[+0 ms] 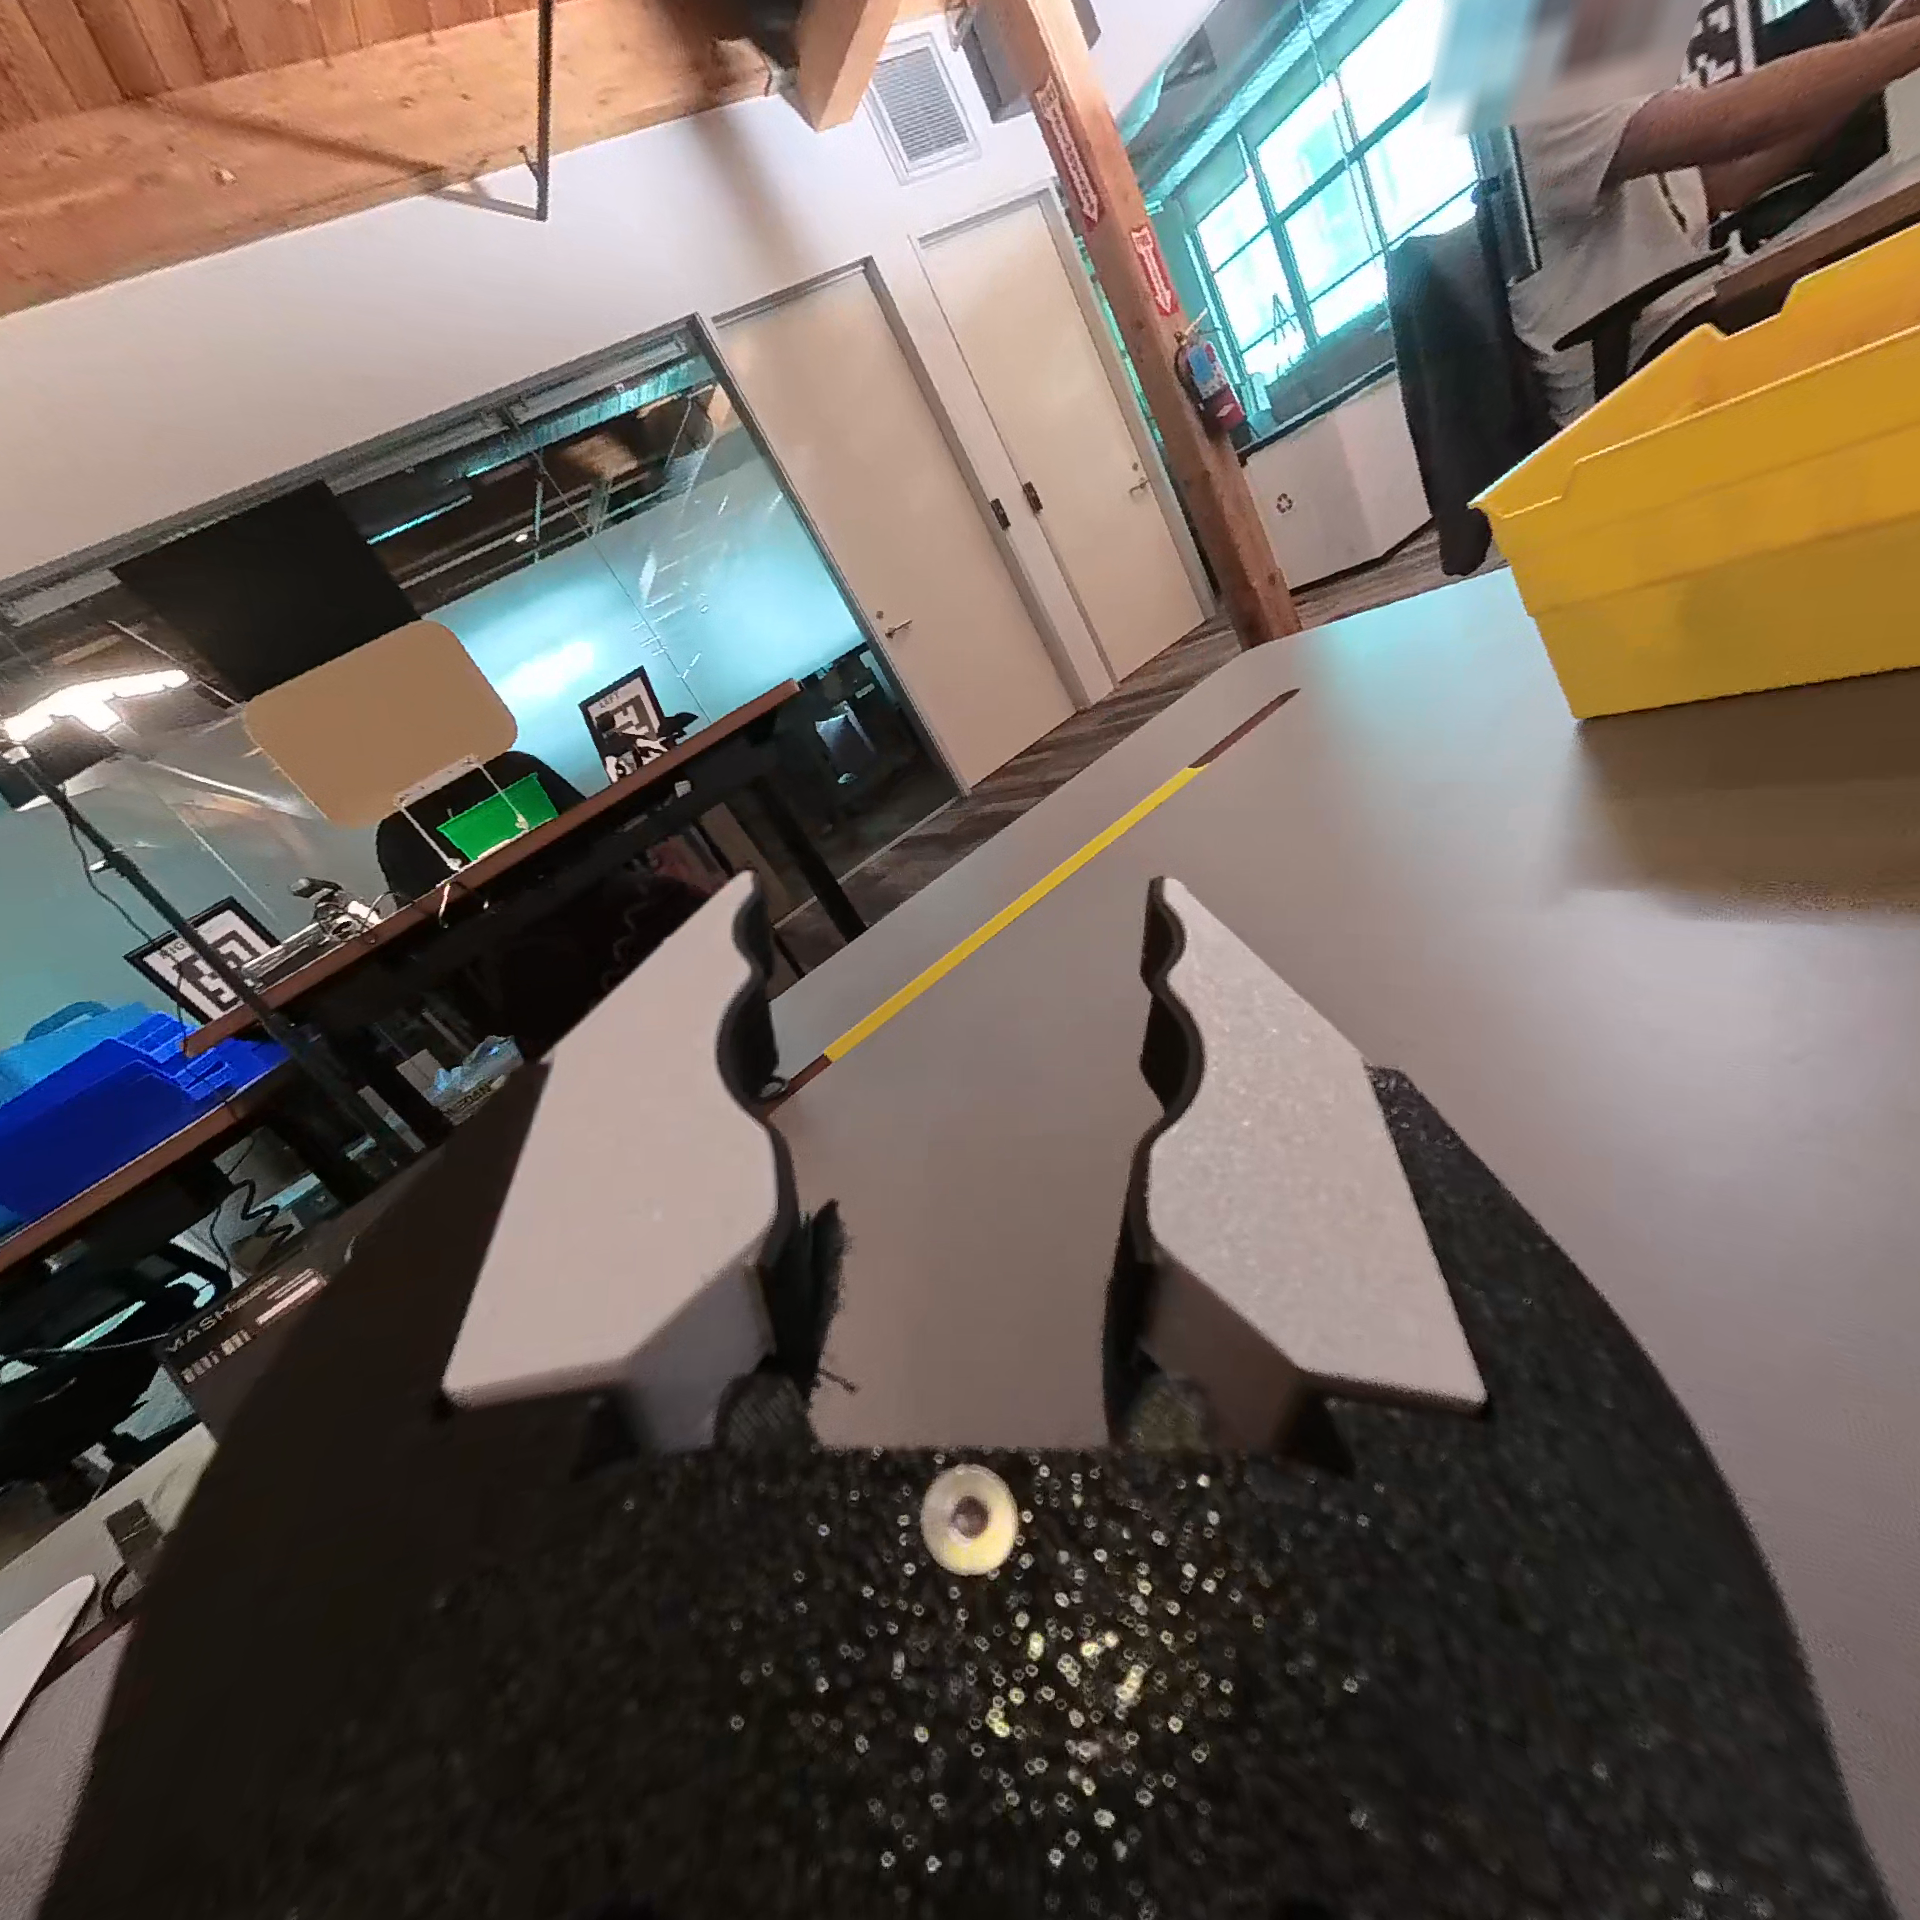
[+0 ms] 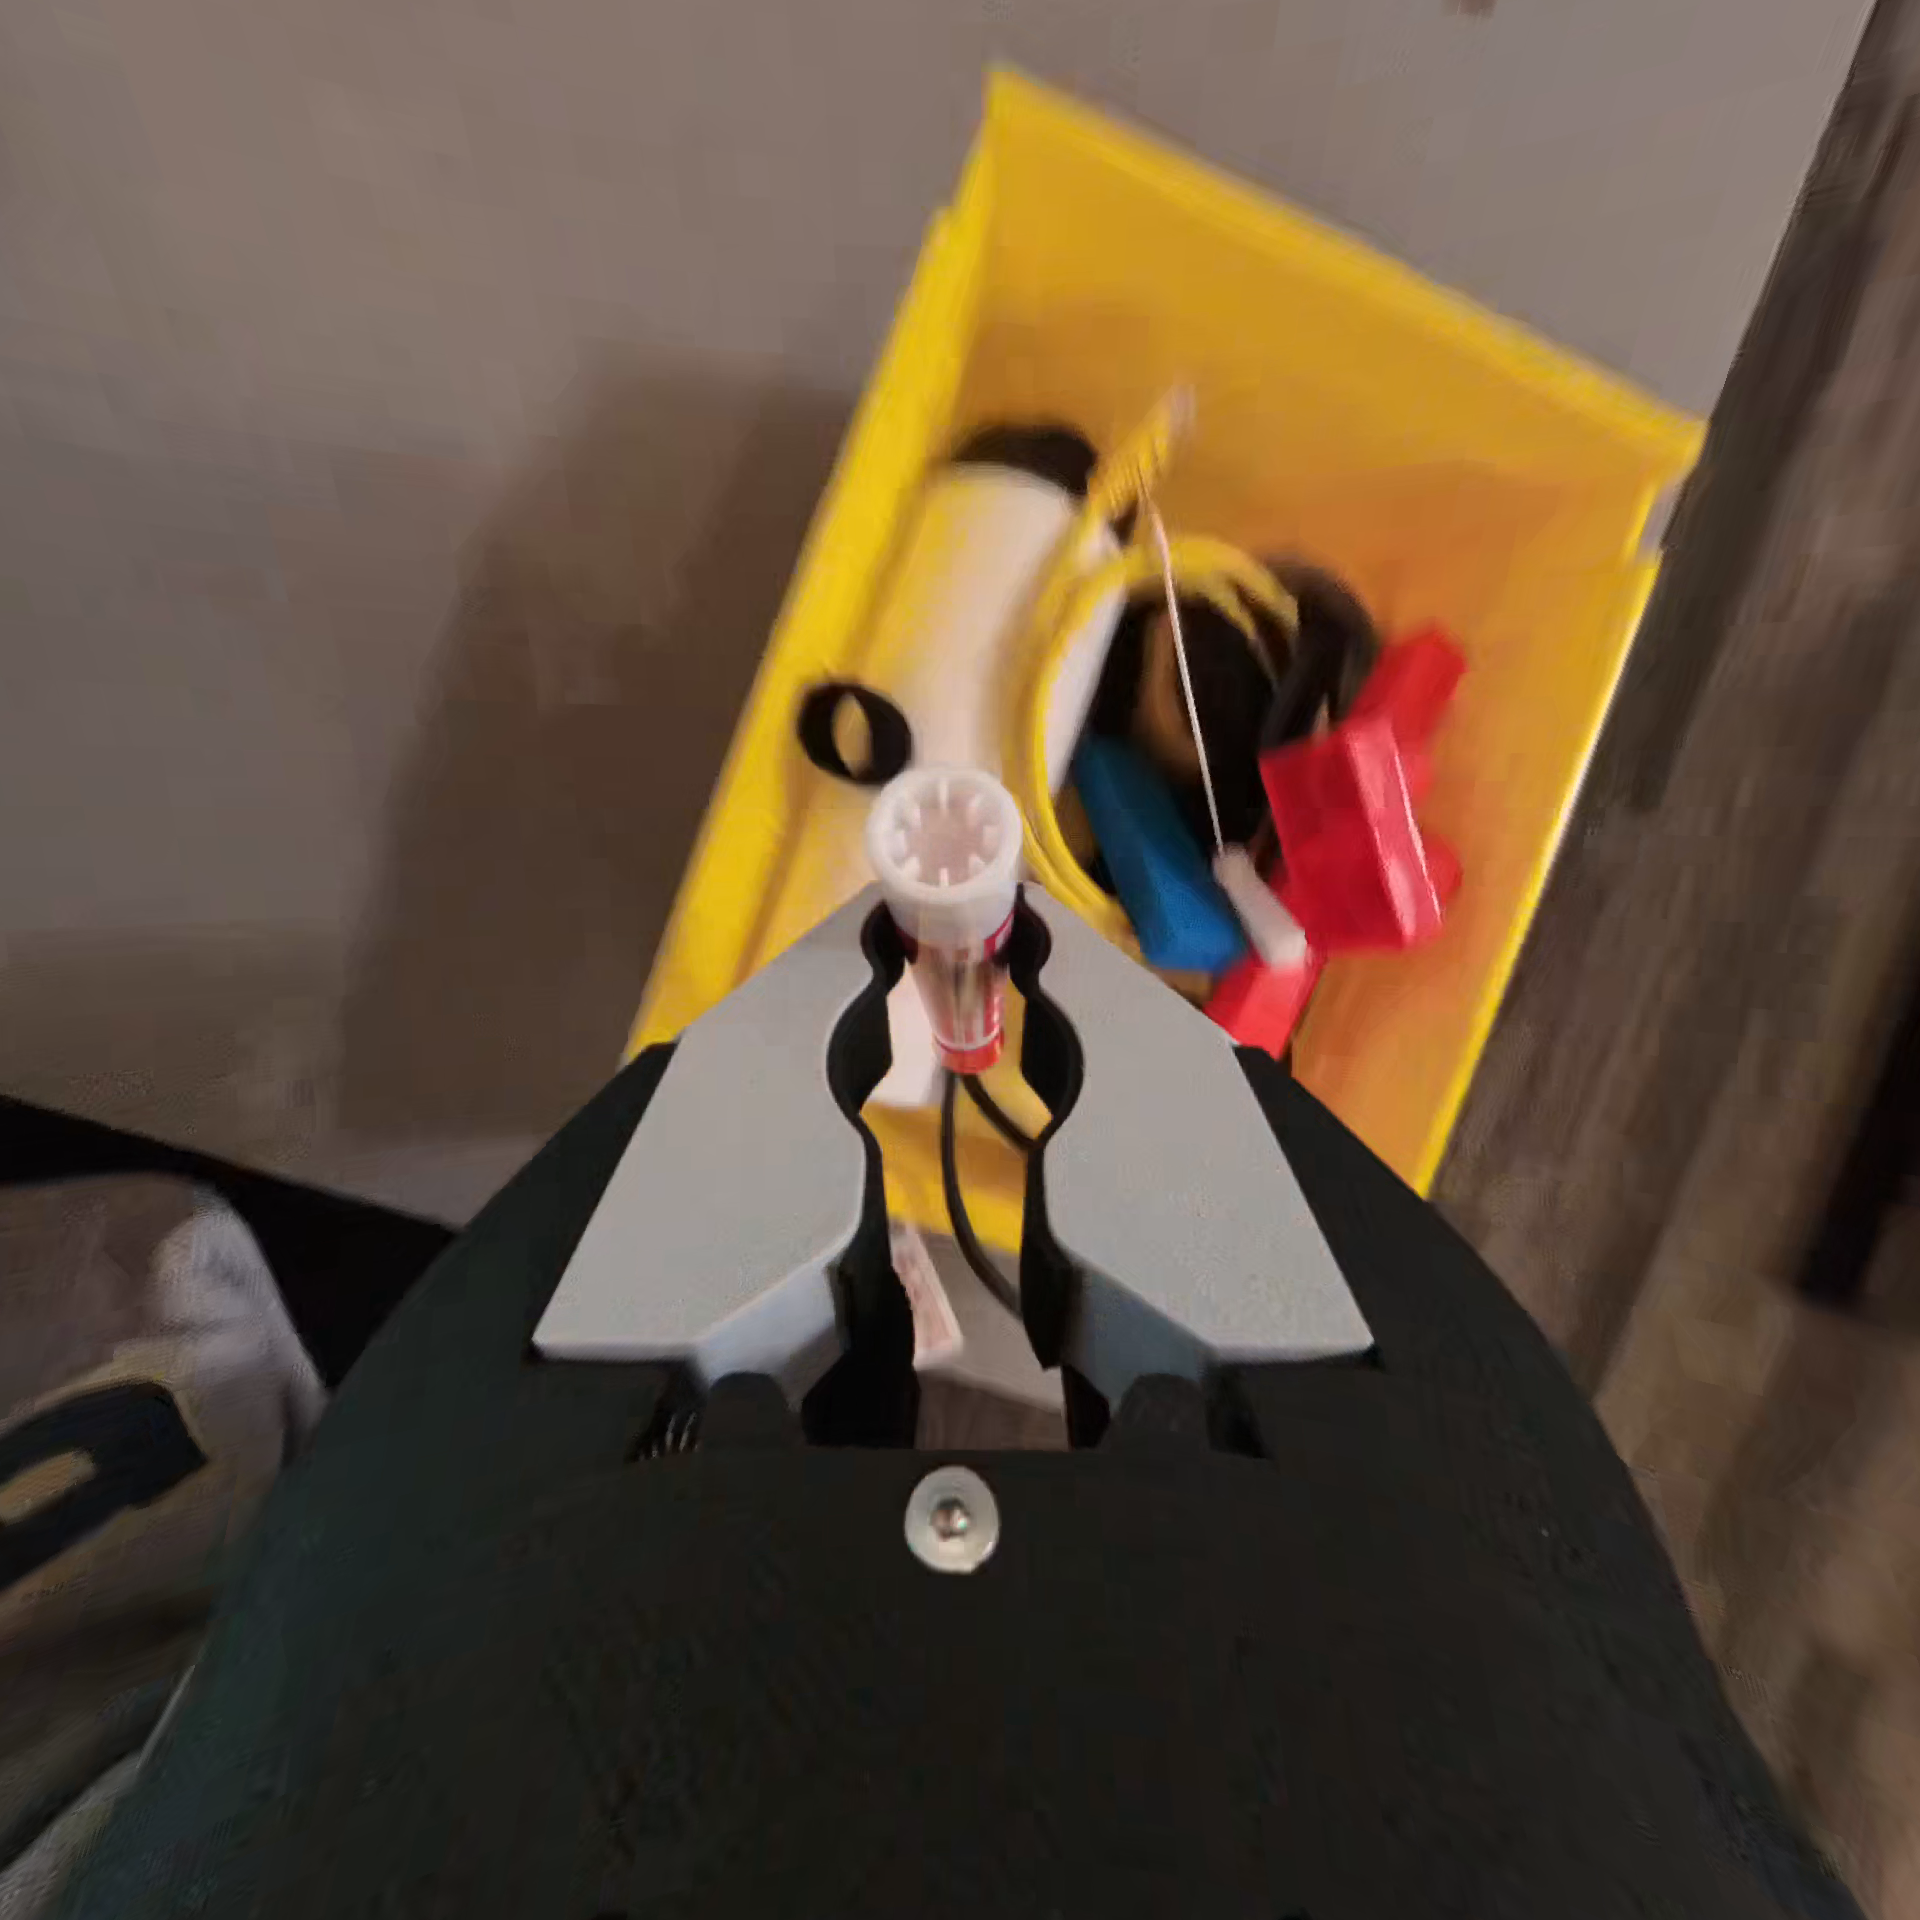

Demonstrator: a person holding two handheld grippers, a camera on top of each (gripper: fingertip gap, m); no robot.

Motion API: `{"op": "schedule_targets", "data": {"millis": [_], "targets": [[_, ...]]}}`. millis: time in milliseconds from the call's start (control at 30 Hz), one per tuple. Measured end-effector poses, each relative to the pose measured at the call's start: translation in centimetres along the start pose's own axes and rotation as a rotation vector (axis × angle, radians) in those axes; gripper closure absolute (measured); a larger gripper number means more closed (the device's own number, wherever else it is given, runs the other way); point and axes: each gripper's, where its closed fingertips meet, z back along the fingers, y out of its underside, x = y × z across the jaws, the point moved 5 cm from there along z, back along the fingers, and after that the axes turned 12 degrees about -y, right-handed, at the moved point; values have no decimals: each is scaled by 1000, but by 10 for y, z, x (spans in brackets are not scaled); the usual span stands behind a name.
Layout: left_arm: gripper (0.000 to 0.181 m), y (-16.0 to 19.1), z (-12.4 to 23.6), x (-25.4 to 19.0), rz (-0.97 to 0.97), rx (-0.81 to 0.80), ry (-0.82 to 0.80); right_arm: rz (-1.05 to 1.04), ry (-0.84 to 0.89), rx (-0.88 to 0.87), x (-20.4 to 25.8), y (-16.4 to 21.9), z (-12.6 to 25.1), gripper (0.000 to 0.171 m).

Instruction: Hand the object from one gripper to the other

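Observation:
My right gripper [image 2: 954, 935] is shut on a small tube [image 2: 951, 935] with a white ribbed cap and a red and clear body. It holds the tube cap-up above the yellow bin [image 2: 1299, 343]; the view is blurred. My left gripper [image 1: 951, 925] is open and empty, low over the dark table [image 1: 1455, 935] and tilted. The yellow bin also shows in the left wrist view [image 1: 1714, 551] at the right, apart from the left gripper. The right gripper does not show in the left wrist view.
The bin holds a white cylinder [image 2: 987, 613], a blue block [image 2: 1153, 862], red pieces [image 2: 1361, 810], a yellow cable [image 2: 1081, 623], a black ring [image 2: 852, 732]. A yellow tape line [image 1: 1018, 914] marks the table edge. A person [image 1: 1621, 177] sits far right; desks stand beyond.

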Motion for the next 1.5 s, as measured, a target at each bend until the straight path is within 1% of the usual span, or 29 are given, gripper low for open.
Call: {"op": "schedule_targets", "data": {"millis": [133,200,233,300,333,433,467,533,600,667,700,733,767,800,833,867,933,967,1033,1067,1167,1233,1333,1400,1433,1467,1500], "targets": [[114,1,0,-4,6,17,31,-172,-72,235,-34,31,-18,153],[115,3,0,-5,21,34,47,-220,-85,291,-45,39,-28,152],[114,4,0,-5,30,45,53,-234,-85,302,-49,40,-32,149],[112,6,-1,-5,47,61,60,-242,-70,297,-51,40,-37,123],[112,7,-1,-5,55,68,61,-229,-43,278,-52,38,-37,119],[112,8,-2,-3,68,77,52,-180,69,142,-49,20,-28,107],[112,8,-2,-3,70,76,48,-154,113,73,-45,10,-22,107],[112,7,-2,-2,73,73,41,-67,191,-131,-30,-19,-9,107],[112,7,-2,-1,73,70,31,51,212,-410,-1,-56,2,109],[112,6,-2,0,75,68,16,200,131,-696,42,-91,2,111],[112,6,-2,1,80,66,11,256,42,-802,65,-105,-6,125],[112,7,-2,2,87,71,11,293,-83,-871,90,-117,-20,137],[113,9,-1,2,97,81,11,313,-215,-915,113,-128,-38,136],[114,11,-1,4,111,89,6,311,-312,-953,130,-139,-58,132],[115,12,0,7,133,102,-1,299,-362,-994,143,-149,-80,127],[115,13,1,10,158,105,-9,300,-371,-1039,153,-158,-101,122],[116,12,3,16,194,94,-31,325,-278,-1128,161,-168,-140,113],[116,12,3,18,205,95,-39,361,-218,-1163,164,-170,-155,113],[116,14,3,19,224,108,-37,446,-104,-1155,166,-169,-181,114],[116,14,2,19,229,113,-33,485,-79,-1145,167,-166,-189,114],[116,11,1,16,227,113,-22,558,-51,-1233,168,-159,-184,115],[116,5,2,13,217,111,-2,555,-19,-1306,162,-155,-178,116],[113,-18,15,19,235,131,-4,551,-27,-1317,162,-155,-177,116],[111,-40,28,34,233,155,20,570,-35,-1316,166,-156,-178,116],[112,-48,34,48,189,201,23,578,-42,-1321,168,-156,-177,116],[118,-53,41,64,123,260,44,586,-49,-1321,170,-157,-178,116],[125,-56,49,79,41,323,100,595,-49,-1314,172,-157,-179,116]]}}
